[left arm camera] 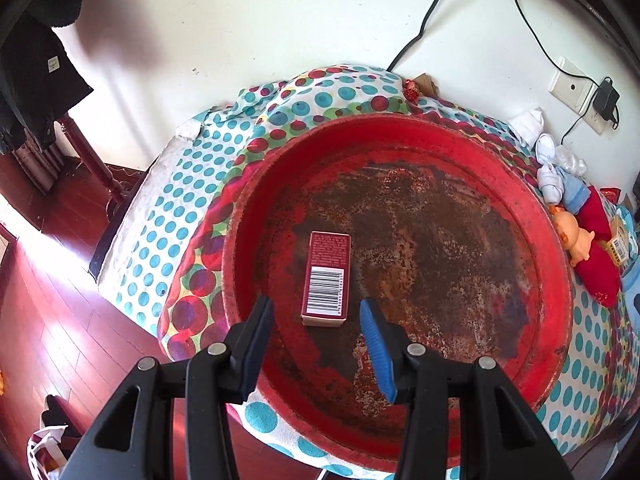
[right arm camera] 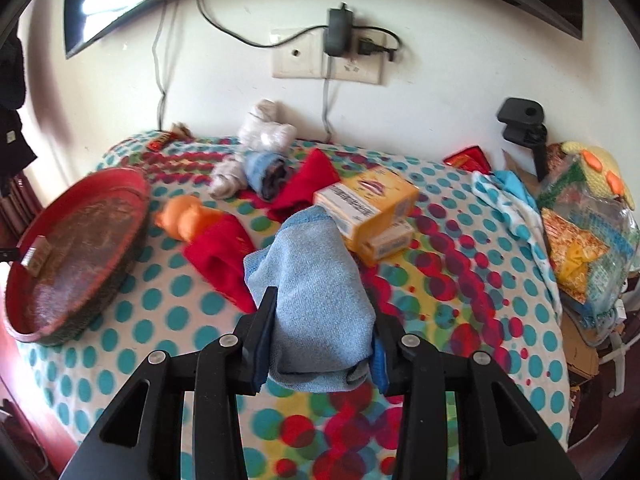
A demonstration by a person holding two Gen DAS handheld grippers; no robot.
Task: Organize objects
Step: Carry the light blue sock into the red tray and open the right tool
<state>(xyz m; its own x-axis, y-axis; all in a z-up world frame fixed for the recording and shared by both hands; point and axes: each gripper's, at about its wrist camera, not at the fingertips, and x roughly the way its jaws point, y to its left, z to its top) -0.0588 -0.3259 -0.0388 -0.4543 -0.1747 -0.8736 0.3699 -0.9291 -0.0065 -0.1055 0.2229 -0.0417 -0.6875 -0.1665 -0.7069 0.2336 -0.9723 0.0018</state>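
A round red tray (left arm camera: pixel 556 264) with a worn, rusty bottom rests on the dotted bedspread (left arm camera: pixel 180 200). A dark red box (left arm camera: pixel 326 276) with a barcode lies flat in it. My left gripper (left arm camera: pixel 315 302) hovers over the tray's near side, open, with the box just ahead of its fingertips and untouched. My right gripper (right arm camera: pixel 322 308) is shut on a rolled light blue cloth (right arm camera: pixel 316 280), held above the bedspread (right arm camera: pixel 440 312). In the right wrist view the tray (right arm camera: pixel 100 300) sits at the far left with the box (right arm camera: pixel 38 258) inside.
An orange toy pig (right arm camera: pixel 182 216), red cloth (right arm camera: pixel 224 256), stacked yellow boxes (right arm camera: pixel 368 200) and rolled socks (right arm camera: pixel 264 132) lie beyond the cloth. A snack bag (right arm camera: pixel 580 240) sits at the right edge. A charger (right arm camera: pixel 336 32) hangs on the wall. Wooden floor (left arm camera: pixel 60 320) lies left of the bed.
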